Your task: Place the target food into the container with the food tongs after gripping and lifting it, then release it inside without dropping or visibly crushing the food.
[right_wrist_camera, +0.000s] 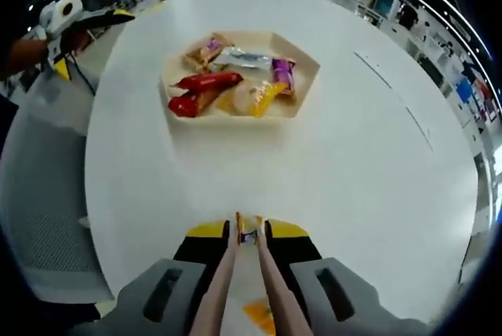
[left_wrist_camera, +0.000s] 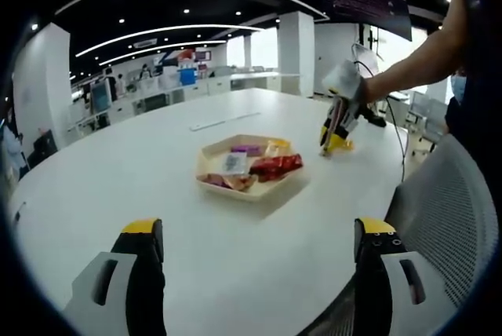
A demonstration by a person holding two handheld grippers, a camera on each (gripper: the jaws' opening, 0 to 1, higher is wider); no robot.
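A: Where are the slim rose-gold metal tongs [right_wrist_camera: 245,273]?
B: Clamped in the right gripper [right_wrist_camera: 245,235], arms nearly closed on a small blue-wrapped snack [right_wrist_camera: 249,236] at their tips, near the white round table [right_wrist_camera: 376,171]; the beige hexagonal tray [right_wrist_camera: 306,65] of wrapped snacks lies farther off; the left gripper [left_wrist_camera: 259,235] gapes wide

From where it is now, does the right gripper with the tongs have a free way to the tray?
Probably yes. Between the tongs and the tray lies only bare white table; the left gripper hangs apart, jaws open.
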